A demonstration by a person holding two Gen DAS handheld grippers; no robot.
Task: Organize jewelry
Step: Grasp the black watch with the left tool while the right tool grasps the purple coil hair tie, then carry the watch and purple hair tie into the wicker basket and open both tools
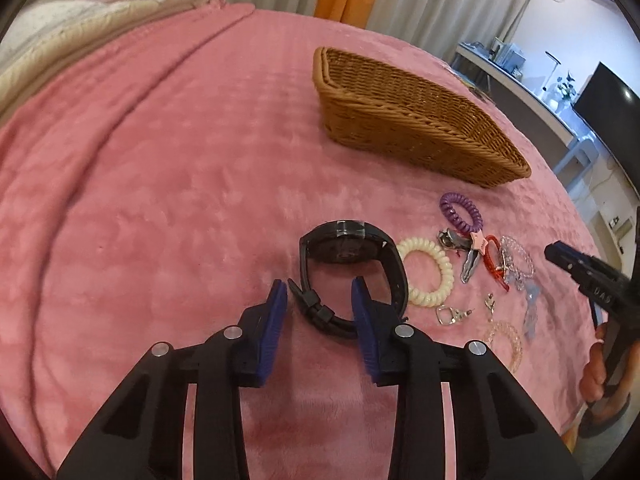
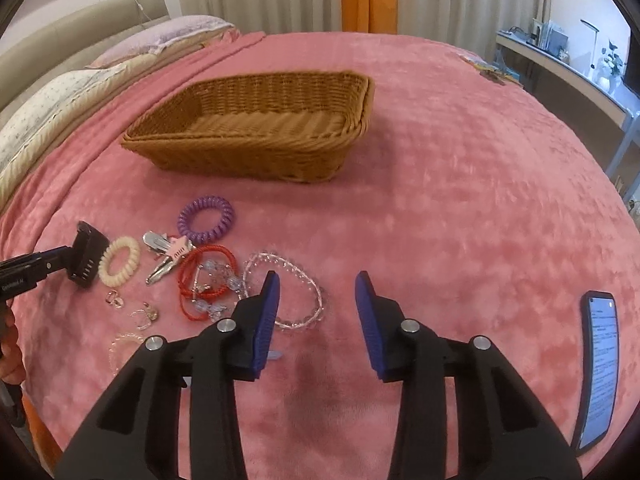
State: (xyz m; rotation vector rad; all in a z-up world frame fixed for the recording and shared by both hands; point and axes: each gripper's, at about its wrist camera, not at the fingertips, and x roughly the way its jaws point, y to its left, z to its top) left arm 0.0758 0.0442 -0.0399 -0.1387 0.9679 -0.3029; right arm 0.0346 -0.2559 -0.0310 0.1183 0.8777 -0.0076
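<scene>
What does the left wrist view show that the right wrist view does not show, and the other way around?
Only the left wrist view shows the whole black watch, its strap lying between the fingers of the open left gripper. Only the right wrist view shows the phone on the blanket and the bare inside of the basket. Both show the basket, the purple hair tie, the white hair tie and the pink blanket.

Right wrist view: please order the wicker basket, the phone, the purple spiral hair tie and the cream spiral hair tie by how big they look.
1. wicker basket, though farthest.
2. phone, nearer the camera, so flattered.
3. purple spiral hair tie and cream spiral hair tie: alike, unranked.
</scene>
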